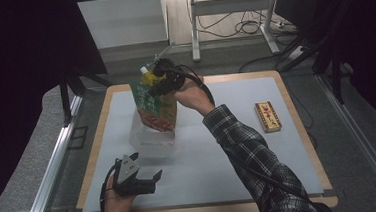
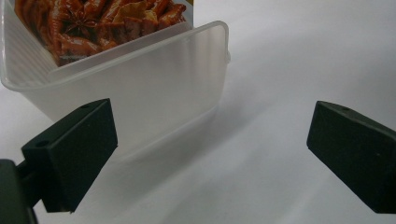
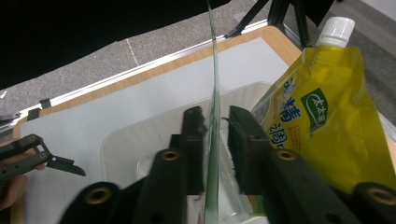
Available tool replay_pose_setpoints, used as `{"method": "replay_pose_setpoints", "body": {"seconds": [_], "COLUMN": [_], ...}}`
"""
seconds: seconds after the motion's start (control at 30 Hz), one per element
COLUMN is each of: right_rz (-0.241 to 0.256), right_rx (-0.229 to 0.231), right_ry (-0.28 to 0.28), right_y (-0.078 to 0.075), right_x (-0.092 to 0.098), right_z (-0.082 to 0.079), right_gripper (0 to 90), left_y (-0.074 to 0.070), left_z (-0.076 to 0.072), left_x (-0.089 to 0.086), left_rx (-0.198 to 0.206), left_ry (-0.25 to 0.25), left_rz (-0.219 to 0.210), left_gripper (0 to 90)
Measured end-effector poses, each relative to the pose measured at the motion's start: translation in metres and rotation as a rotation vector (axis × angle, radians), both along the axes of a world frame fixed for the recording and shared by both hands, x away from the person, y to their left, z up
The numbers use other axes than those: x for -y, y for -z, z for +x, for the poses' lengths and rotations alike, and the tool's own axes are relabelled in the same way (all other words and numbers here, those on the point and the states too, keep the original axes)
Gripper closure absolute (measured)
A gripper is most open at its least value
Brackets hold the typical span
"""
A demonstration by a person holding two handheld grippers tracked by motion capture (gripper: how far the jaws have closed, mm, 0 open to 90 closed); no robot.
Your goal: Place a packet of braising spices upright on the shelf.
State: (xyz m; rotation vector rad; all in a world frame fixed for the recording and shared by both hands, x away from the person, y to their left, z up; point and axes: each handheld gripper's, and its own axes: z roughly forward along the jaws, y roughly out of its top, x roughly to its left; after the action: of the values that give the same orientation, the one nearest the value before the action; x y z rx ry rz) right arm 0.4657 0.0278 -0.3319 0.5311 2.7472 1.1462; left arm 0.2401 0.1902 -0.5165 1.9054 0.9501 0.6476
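Observation:
A green packet with a red food picture (image 1: 151,106) stands tilted with its lower end inside a clear plastic tub (image 1: 151,141). My right gripper (image 1: 160,85) is shut on the packet's top edge; in the right gripper view the jaws (image 3: 214,116) pinch the thin edge seen end-on. A yellow spouted pouch with a white cap (image 3: 322,126) leans right behind the packet (image 1: 147,76). My left gripper (image 1: 147,166) hovers open near the table's front, in front of the tub. In the left gripper view it (image 2: 210,140) faces the tub's wall (image 2: 154,88), with the packet's picture (image 2: 102,23) above the rim.
A small red and yellow box (image 1: 268,116) lies flat at the right of the white mat (image 1: 220,159). The wooden table edge (image 1: 208,211) runs along the front. A metal stand and cables (image 1: 230,23) are on the floor beyond the table.

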Motion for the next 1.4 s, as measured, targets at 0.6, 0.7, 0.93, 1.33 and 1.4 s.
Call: {"method": "replay_pose_setpoints", "body": {"seconds": [0.6,0.7,0.93,1.33,1.4], "right_rz": [0.006,0.024,0.026,0.058,0.063], "right_rx": [0.044,0.036,0.058,0.067,0.07], "right_ry": [0.028,0.027,0.022,0.048,0.056], "right_y": [0.001,0.001,0.005,0.011,0.013], "right_x": [0.029,0.034,0.045,0.065,0.068], "right_z": [-0.011,-0.013,-0.021,-0.031,-0.032], "right_gripper": [39.1,35.6,30.9,22.2,20.1], "left_y": [0.0,0.001,0.001,0.001,0.001], "left_z": [0.0,0.0,0.0,0.0,0.0], "left_x": [0.001,0.001,0.002,0.002,0.002], "left_rx": [0.0,-0.001,-0.001,-0.001,-0.001], "left_ry": [0.001,0.002,0.002,0.0,0.0], "left_rz": [0.008,0.008,0.012,0.015,0.015], "left_gripper": [1.2,1.2,1.2,1.2,1.2]}}
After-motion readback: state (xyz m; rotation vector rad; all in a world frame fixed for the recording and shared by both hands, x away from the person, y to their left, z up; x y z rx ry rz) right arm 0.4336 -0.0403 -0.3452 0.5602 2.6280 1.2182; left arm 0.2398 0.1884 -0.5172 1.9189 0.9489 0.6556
